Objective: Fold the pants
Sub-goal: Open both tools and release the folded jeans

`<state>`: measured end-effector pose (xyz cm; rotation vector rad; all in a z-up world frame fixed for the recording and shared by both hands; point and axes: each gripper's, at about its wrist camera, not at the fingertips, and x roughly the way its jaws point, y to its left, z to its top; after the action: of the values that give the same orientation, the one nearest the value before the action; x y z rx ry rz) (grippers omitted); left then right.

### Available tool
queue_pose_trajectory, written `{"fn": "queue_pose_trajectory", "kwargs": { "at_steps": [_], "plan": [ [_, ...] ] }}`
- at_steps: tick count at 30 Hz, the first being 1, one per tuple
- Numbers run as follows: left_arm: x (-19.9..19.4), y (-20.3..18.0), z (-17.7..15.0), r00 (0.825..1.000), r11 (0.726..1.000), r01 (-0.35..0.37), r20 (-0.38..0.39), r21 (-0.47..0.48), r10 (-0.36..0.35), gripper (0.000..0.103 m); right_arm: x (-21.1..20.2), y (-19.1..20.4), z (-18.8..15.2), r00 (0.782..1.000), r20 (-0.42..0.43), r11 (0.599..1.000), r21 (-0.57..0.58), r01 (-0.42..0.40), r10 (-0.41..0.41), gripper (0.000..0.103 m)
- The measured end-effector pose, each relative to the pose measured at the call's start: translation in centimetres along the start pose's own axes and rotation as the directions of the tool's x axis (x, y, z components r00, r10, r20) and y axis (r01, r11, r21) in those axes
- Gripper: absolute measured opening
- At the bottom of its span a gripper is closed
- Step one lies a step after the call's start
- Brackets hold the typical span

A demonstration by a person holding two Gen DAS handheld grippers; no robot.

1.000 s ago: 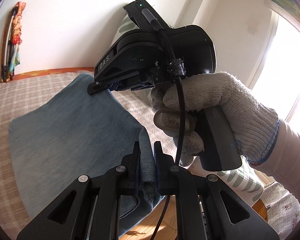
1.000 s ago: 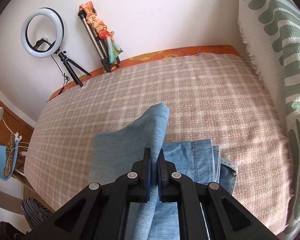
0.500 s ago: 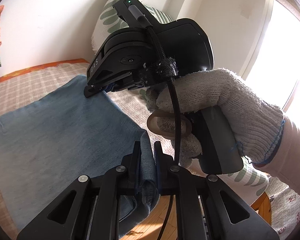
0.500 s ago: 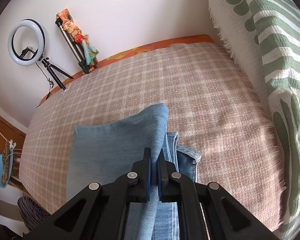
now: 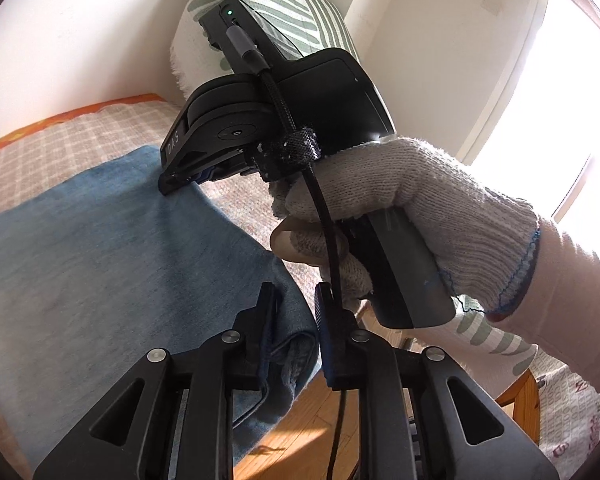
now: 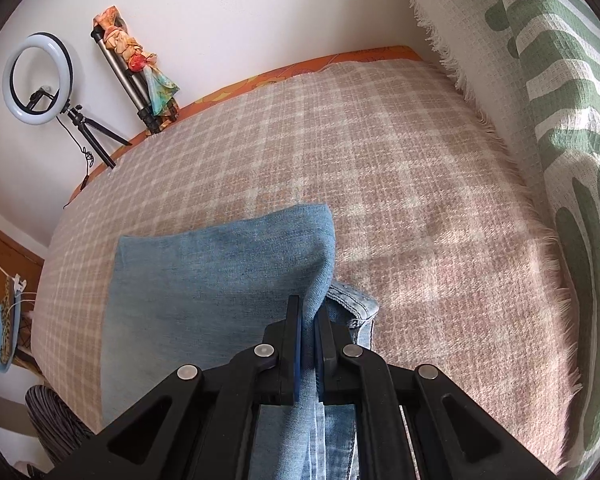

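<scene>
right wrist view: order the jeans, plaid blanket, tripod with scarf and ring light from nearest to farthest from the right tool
1. jeans: pinched in the right tool.
2. plaid blanket: under and ahead.
3. tripod with scarf and ring light: far left by the wall, too close to call.

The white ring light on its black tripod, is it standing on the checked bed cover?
No, the white ring light on its black tripod stands beyond the far edge of the beige checked bed cover, against the white wall.

Soft, matt blue denim pants (image 6: pixel 220 280) lie on a coarse woven plaid bed cover (image 6: pixel 400 184); matt black plastic right hand-held gripper (image 6: pixel 309 320), held in a nubbly knit cotton glove (image 5: pixel 412 208); glossy wood floor (image 5: pixel 300 432).
</scene>
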<state>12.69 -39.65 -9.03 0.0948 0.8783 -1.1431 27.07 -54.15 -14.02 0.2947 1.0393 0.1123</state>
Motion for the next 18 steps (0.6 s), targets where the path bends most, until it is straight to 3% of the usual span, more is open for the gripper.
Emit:
{"fn": "queue_pose_trajectory", "kwargs": {
  "at_steps": [3,7,9,13,15,18],
  "plan": [
    [-1.3,0.6,-0.5,1.000,1.000,0.015,-0.009,-0.002,-0.015,0.035,-0.1,-0.2,-0.1,1.000,0.008,1.000,-0.011,0.007,-0.006,0.005],
    [-3.9,2.2,-1.3,1.000,1.000,-0.029,-0.005,0.010,0.029,0.036,-1.4,-0.8,-0.5,0.999,0.039,1.000,-0.009,0.022,-0.021,0.012],
    [-5.1,3.2,-1.9,0.997,0.997,-0.072,-0.003,0.015,0.072,0.036,-2.6,-0.6,-0.8,0.996,0.070,0.997,-0.031,0.066,-0.063,0.030],
    [-7.6,5.7,-3.4,0.985,0.984,-0.175,0.005,0.013,0.175,0.042,-5.2,-0.6,-2.1,0.991,0.123,0.998,-0.038,0.050,-0.045,0.045],
    [-8.6,7.5,-4.1,0.980,0.980,-0.198,-0.005,-0.025,0.198,0.046,-5.8,-0.7,-2.9,0.992,0.121,0.998,-0.047,0.035,-0.029,0.069],
    [-9.8,10.5,-5.0,0.974,0.968,-0.227,-0.031,-0.106,0.225,0.054,-5.8,-1.1,-4.1,0.994,0.112,0.998,-0.057,0.013,-0.007,0.074]
  ]
}}
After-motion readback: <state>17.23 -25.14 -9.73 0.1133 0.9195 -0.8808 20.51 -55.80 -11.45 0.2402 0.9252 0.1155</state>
